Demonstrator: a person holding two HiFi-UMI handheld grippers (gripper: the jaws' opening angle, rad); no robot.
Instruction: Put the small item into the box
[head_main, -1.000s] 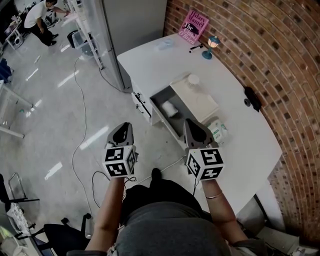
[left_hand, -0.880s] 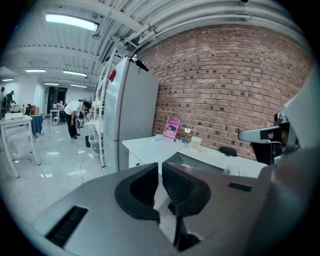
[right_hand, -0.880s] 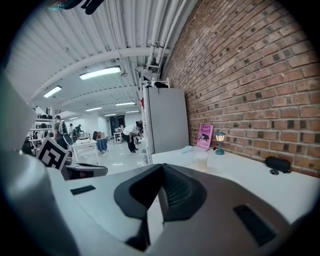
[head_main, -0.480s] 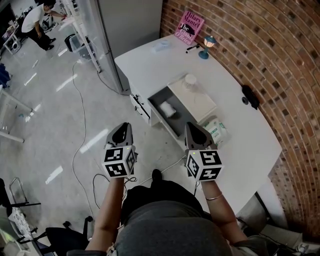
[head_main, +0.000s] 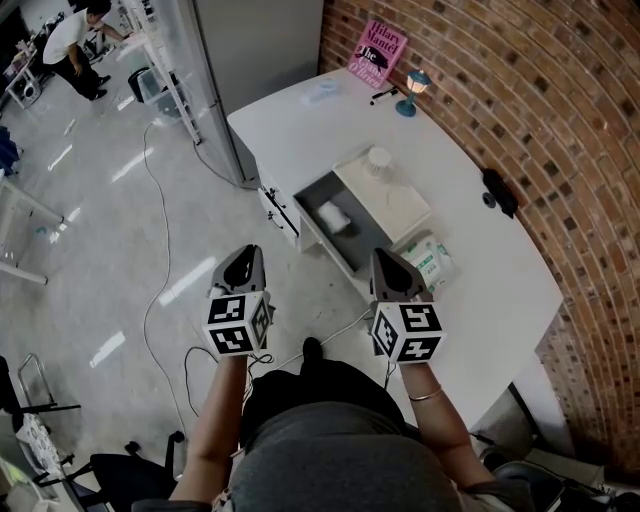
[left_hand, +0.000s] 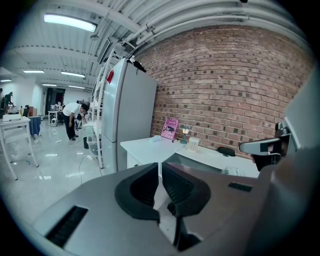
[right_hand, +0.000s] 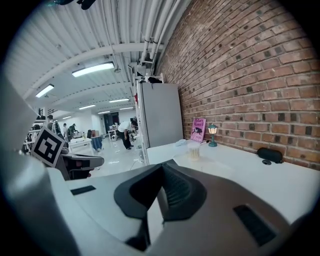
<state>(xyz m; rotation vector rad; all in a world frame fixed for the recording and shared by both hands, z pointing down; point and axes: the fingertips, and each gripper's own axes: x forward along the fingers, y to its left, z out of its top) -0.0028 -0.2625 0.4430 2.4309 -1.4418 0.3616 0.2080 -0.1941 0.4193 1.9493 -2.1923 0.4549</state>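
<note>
A white box (head_main: 395, 200) stands on the white table (head_main: 300, 120), with an open grey compartment (head_main: 318, 192) facing me. A small white roll (head_main: 334, 214) lies inside the compartment. A small ribbed white cup (head_main: 378, 158) sits on the box's top and also shows as the cup (right_hand: 193, 150) in the right gripper view. My left gripper (head_main: 249, 252) hangs over the floor, left of the table, shut and empty. My right gripper (head_main: 381, 256) is at the table's near edge, just short of the box, also shut with nothing in it.
A green-and-white packet (head_main: 432, 258) lies right of my right gripper. A pink book (head_main: 377, 50) leans on the brick wall beside a small lamp (head_main: 410, 93). A black object (head_main: 500, 192) lies by the wall. A cable (head_main: 160, 230) runs across the floor, and a person (head_main: 75, 35) stands far off.
Almost nothing. The table sits slightly higher in the head view, and both grippers stay shut in the same place.
</note>
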